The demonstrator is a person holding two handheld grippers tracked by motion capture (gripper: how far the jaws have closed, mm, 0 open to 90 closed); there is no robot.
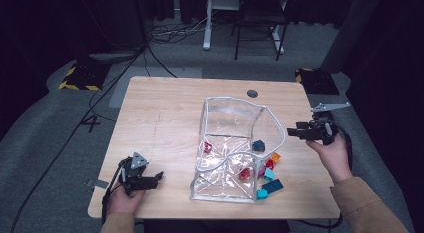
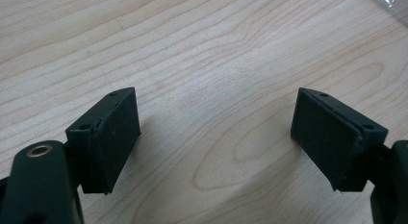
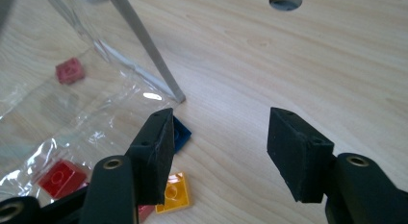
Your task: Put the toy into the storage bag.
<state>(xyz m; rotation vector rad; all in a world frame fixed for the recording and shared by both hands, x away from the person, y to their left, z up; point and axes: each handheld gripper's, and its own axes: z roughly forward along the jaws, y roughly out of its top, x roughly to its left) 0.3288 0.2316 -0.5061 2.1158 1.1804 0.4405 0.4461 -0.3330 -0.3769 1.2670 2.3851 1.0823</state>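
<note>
A clear plastic bag (image 1: 233, 118) with a white rim stands open in the middle of the wooden table (image 1: 165, 118). Inside it lie a pink brick (image 1: 207, 147) and a red brick (image 1: 244, 173). Beside its right wall rest a dark blue brick (image 1: 258, 145), an orange brick (image 1: 275, 157) and teal bricks (image 1: 272, 186). My left gripper (image 1: 158, 178) is open over bare wood near the front left corner; its jaws (image 2: 215, 94) hold nothing. My right gripper (image 1: 292, 132) is open to the right of the bag, just above the dark blue brick (image 3: 182, 132) and orange brick (image 3: 174, 192).
A round cable hole (image 1: 252, 93) sits in the table's far right part. Beyond the table are a chair (image 1: 260, 18), a white desk leg (image 1: 207, 23), floor cables (image 1: 150, 58) and yellow-black striped bases (image 1: 80, 78).
</note>
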